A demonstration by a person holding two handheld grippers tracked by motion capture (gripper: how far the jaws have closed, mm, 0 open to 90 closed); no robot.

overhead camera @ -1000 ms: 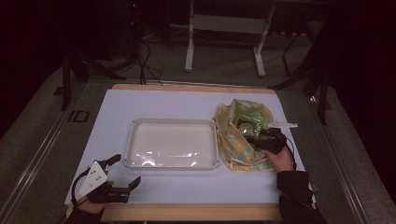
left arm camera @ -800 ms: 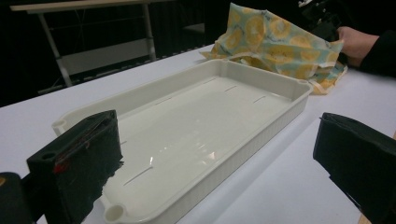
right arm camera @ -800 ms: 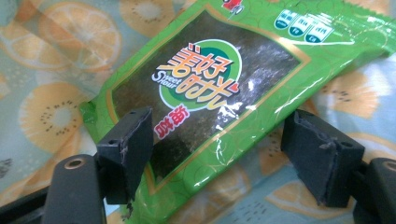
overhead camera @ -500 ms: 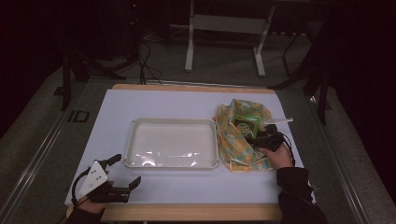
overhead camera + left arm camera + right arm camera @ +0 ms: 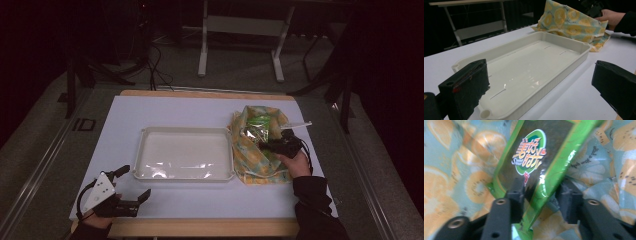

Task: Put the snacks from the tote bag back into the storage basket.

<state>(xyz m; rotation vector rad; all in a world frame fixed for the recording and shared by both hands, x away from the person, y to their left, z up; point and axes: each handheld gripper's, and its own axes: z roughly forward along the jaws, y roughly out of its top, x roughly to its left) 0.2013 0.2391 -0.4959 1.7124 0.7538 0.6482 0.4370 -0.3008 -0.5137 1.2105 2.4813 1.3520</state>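
Observation:
A fabric bag [image 5: 260,165] printed with orange slices lies on the table's right side, just right of a white plastic tray [image 5: 182,131]. My right gripper [image 5: 272,147] reaches into the bag's mouth. In the right gripper view its jaws [image 5: 541,197] are shut on the lower part of a green snack packet [image 5: 536,152], which is tilted against the bag's lining [image 5: 454,170]. The packet's shiny top [image 5: 257,127] shows in the high view. My left gripper [image 5: 132,182] hovers open near the front left corner, holding nothing, and points at the tray [image 5: 564,62].
The tray holds nothing. A white strip [image 5: 297,124] lies behind the bag. The table's wooden front edge [image 5: 200,227] runs just below the left gripper. Table legs and cables stand on the dark floor beyond the far edge.
The right gripper has shifted slightly left and deeper into the bag's mouth, and the packet now shows more. The left gripper has stayed put.

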